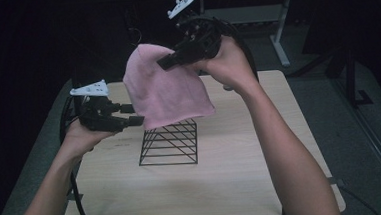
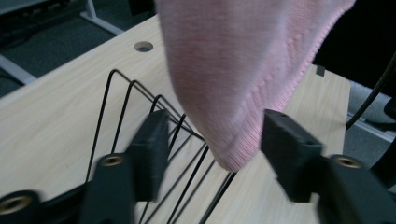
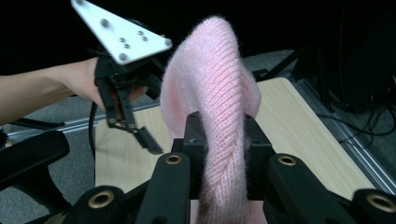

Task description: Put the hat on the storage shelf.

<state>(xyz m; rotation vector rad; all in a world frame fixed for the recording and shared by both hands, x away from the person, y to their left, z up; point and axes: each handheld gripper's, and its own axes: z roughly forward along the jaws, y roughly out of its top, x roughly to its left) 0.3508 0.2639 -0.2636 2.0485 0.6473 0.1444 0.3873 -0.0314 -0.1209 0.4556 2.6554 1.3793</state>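
Note:
A pink knitted cloth (image 1: 167, 89) hangs in the air above a black wire rack (image 1: 171, 146) in the middle of the table. My right gripper (image 1: 168, 61) is shut on the cloth's top fold; in the right gripper view the pink knit (image 3: 219, 93) is pinched between the two jaws (image 3: 224, 135). My left gripper (image 1: 134, 115) sits at the cloth's lower left edge. In the left gripper view its jaws (image 2: 219, 140) stand apart on either side of the cloth's hanging corner (image 2: 243, 70), with gaps to both pads. The rack's wires (image 2: 140, 107) lie just behind.
The light wooden table (image 1: 232, 175) has a round cable hole (image 2: 143, 46) near its far edge. A desk leg (image 1: 280, 47) and dark floor lie beyond the table. The left gripper with its grey plate (image 3: 123, 32) shows in the right gripper view.

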